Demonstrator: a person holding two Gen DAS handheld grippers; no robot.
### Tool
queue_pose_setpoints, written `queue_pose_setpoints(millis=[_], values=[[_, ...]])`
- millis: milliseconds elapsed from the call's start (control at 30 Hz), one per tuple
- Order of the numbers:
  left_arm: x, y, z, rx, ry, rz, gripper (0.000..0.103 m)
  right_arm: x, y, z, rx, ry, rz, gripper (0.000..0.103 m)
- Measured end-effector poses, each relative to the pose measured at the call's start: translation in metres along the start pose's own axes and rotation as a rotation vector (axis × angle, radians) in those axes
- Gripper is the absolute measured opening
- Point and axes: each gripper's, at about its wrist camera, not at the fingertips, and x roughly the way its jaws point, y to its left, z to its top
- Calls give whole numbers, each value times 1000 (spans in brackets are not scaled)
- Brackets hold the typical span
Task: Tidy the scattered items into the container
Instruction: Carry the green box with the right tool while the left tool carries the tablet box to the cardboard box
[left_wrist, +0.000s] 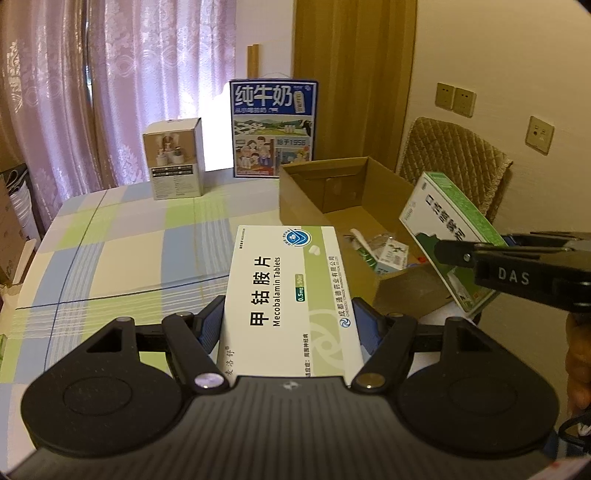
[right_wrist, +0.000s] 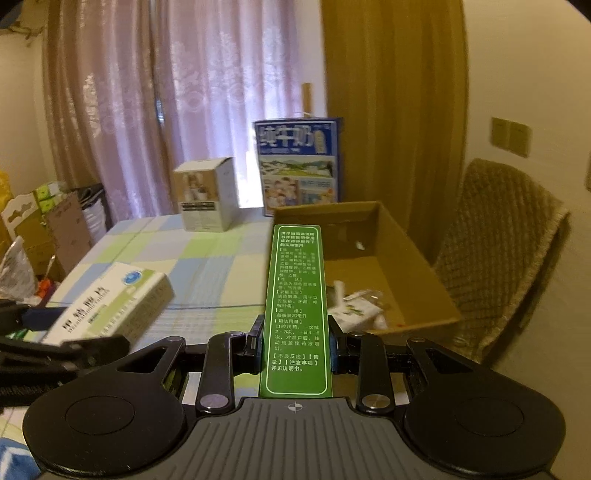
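Note:
My left gripper (left_wrist: 290, 325) is shut on a white and green Mecobalamin tablet box (left_wrist: 291, 295), held flat above the checked tablecloth. That same box (right_wrist: 110, 302) shows at the left of the right wrist view. My right gripper (right_wrist: 295, 343) is shut on a green medicine box (right_wrist: 296, 306), gripped by its narrow sides with its printed edge facing up. In the left wrist view the green box (left_wrist: 450, 236) hangs tilted beside the open cardboard box (left_wrist: 295, 199). The cardboard box (right_wrist: 421, 266) holds several small packets (right_wrist: 360, 310).
A blue milk carton case (left_wrist: 273, 129) and a small white product box (left_wrist: 173, 158) stand at the table's far edge before pink curtains. A chair with a quilted cover (right_wrist: 498, 251) is right of the cardboard box. Bags and boxes (right_wrist: 40, 236) crowd the floor at the left.

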Motion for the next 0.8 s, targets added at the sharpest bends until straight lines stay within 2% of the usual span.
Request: queue_pose_setpoints(millis=[300, 533, 800], values=[[21, -29, 10, -7, 16, -67, 67, -9, -47, -6, 57, 9, -86, 28], [41, -53, 28, 1, 11, -128, 67, -3, -60, -1, 60, 8, -94, 28], [67, -68, 46, -5, 16, -159, 67, 16, -77, 12, 79, 10, -92, 28]])
